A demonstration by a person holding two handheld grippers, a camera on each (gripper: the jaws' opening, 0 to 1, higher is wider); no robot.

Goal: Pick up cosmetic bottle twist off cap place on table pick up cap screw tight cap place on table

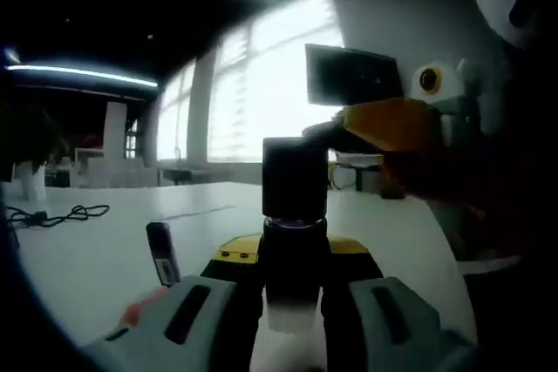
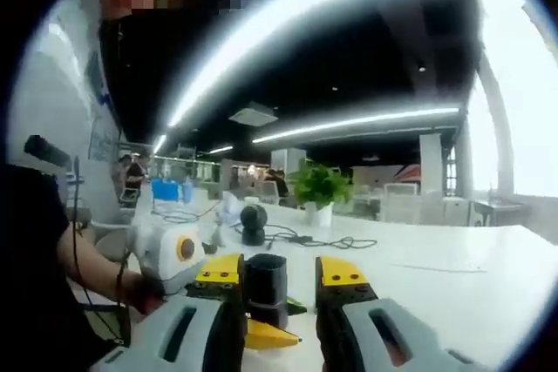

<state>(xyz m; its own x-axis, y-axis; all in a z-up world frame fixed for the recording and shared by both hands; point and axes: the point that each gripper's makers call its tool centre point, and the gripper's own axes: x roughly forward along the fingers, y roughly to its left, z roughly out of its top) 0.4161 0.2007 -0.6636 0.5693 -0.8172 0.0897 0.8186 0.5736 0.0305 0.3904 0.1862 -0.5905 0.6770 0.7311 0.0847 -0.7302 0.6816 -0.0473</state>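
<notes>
Nearest your left camera, the left gripper [image 1: 293, 302] has its jaws closed narrow on the pale body of the bottle [image 1: 290, 302], holding it upright above the tabletop [image 1: 105, 259] so the dark cap [image 1: 295, 182] stands clear on top where the other tool can reach it. That looks like the reason for the low grip: it steadies the body and leaves the cap free. In the right gripper view, the right gripper [image 2: 277, 289] comes at the cap [image 2: 266, 285] from the side, its yellow-tipped jaws standing either side of it; you cannot tell from here whether they press the cap or sit just beside it. The left gripper [image 2: 170, 254] shows beyond, on the left, with your hand behind it. Judging by this, you are at the twisting step, with the cap seemingly on the bottle. Farther off, a cable [image 1: 57, 213] lies on the tabletop, and a small dark object [image 1: 161, 252] stands near the left jaws.
</notes>
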